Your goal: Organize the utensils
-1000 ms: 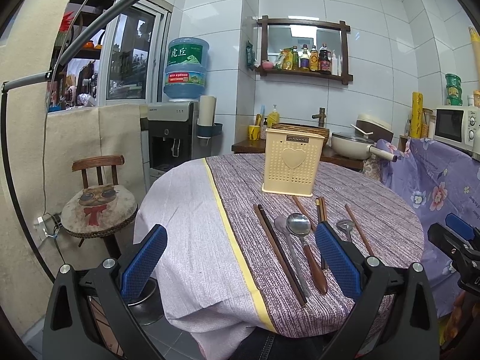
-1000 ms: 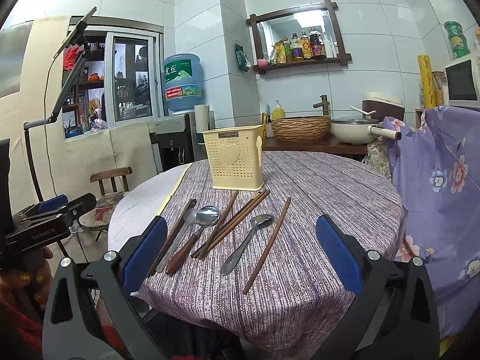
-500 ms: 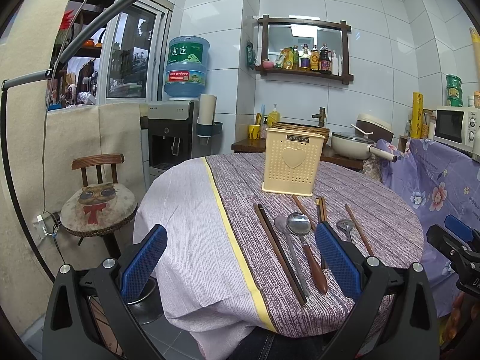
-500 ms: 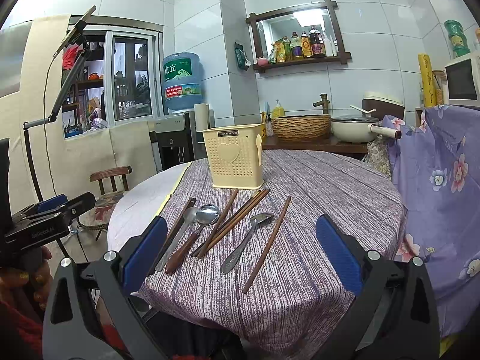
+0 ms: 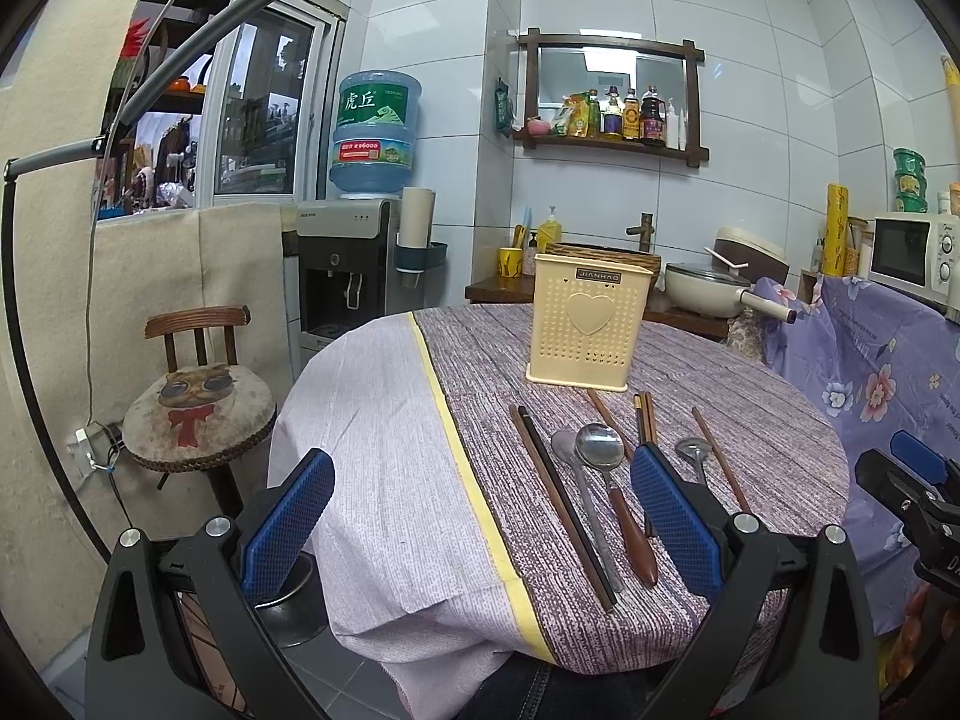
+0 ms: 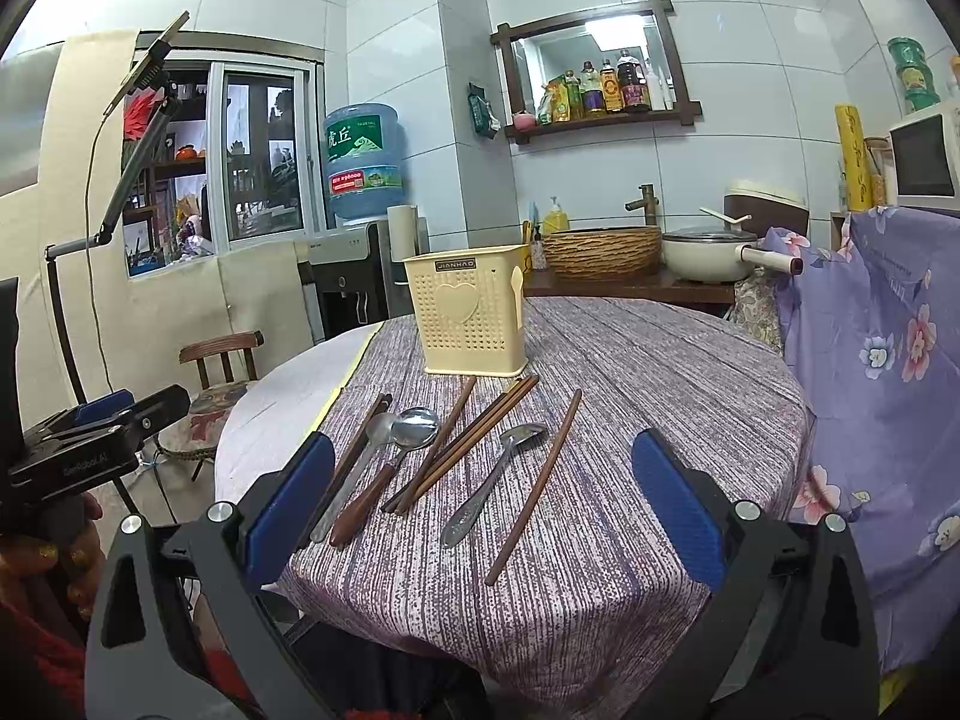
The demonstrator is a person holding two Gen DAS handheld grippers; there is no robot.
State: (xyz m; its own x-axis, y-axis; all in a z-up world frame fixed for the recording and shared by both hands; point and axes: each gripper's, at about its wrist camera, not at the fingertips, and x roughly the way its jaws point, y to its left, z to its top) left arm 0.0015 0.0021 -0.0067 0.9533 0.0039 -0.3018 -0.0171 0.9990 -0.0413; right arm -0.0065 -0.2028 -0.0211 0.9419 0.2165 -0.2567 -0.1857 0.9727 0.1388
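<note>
A cream perforated utensil holder [image 5: 588, 324] [image 6: 471, 318] with a heart on its front stands upright on the round table. In front of it lie several loose utensils: a wooden-handled spoon [image 5: 615, 492] [image 6: 390, 468], a metal spoon [image 6: 495, 480], dark chopsticks [image 5: 561, 498] and brown chopsticks [image 6: 462, 444]. My left gripper [image 5: 480, 522] hangs open at the table's near edge, nothing between its blue pads. My right gripper [image 6: 483, 507] is open too, short of the utensils and holding nothing.
The table [image 5: 372, 420] wears a purple striped cloth with a pale left part and a yellow stripe. A stool with a cat cushion [image 5: 201, 408] stands at the left. A floral cloth [image 6: 882, 372] drapes at the right. A counter with a pot [image 6: 711, 252] and basket is behind.
</note>
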